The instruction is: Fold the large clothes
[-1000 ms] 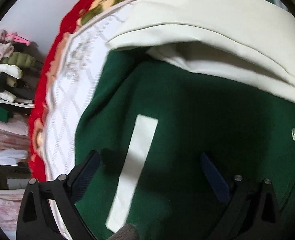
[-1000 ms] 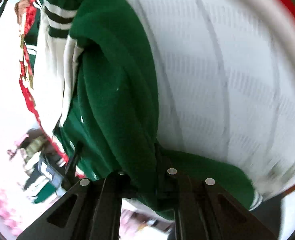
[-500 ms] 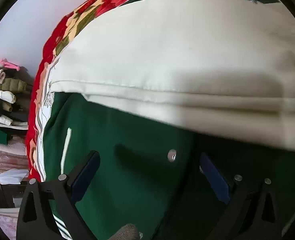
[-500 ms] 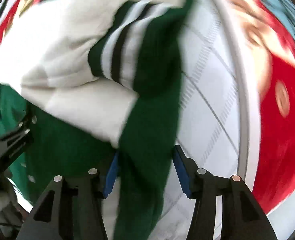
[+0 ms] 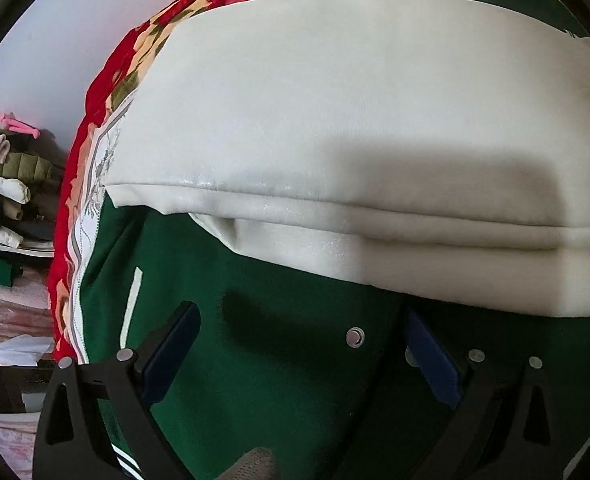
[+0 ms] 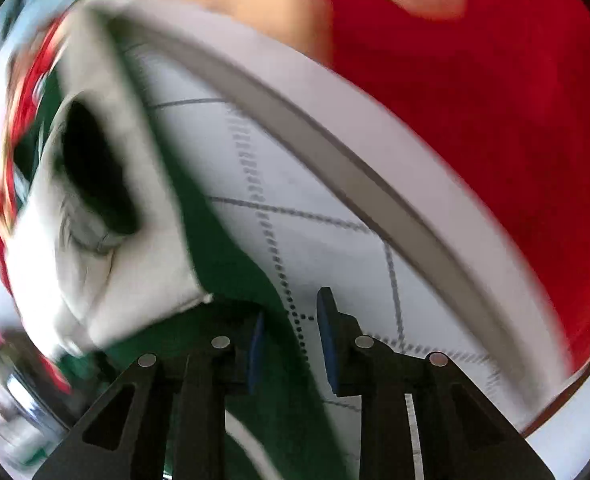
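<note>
A green varsity jacket with cream sleeves lies on the bed. A cream sleeve is folded across its body. My left gripper is open just above the green front, near a metal snap, holding nothing. In the blurred right wrist view, my right gripper is open and empty beside the jacket's green edge and a cream sleeve, over the white quilted cover.
The bed has a white quilted cover and a red floral blanket, also in the right wrist view. A pile of clothes sits on shelves at the left, past the bed edge.
The right gripper let go of the green fabric, opened and swung away over the white cover. The cream sleeve came to lie folded across the jacket. The left gripper stayed open.
</note>
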`<act>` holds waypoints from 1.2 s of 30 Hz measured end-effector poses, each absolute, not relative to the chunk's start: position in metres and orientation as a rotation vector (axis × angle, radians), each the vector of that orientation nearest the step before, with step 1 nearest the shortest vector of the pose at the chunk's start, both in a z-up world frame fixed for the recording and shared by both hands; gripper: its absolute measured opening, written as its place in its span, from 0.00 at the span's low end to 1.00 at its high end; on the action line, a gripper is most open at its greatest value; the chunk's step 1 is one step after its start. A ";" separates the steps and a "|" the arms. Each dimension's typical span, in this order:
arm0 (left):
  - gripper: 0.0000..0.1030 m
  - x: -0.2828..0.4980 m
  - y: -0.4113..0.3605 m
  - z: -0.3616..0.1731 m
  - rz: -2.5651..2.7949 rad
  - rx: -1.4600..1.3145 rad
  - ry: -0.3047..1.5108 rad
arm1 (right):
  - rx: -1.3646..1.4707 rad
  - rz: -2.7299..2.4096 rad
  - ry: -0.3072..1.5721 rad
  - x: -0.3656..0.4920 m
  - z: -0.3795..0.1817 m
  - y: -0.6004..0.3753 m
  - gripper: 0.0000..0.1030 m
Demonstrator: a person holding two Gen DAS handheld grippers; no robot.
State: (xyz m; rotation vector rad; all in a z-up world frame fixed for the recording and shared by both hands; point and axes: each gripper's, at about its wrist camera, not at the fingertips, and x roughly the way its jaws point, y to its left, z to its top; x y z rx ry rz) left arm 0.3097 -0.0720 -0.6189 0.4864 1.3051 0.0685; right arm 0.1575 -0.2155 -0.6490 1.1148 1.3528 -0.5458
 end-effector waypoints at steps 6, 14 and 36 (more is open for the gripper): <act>1.00 0.308 -0.072 -0.617 0.091 0.487 1.305 | 0.894 -0.471 1.439 0.198 -0.664 -0.213 0.32; 1.00 0.295 -0.005 -0.557 0.231 0.300 1.302 | 0.876 -0.540 1.505 0.230 -0.606 -0.167 0.37; 1.00 0.208 0.132 -0.613 0.309 0.348 1.482 | 0.776 -0.119 1.624 0.382 -0.643 0.174 0.07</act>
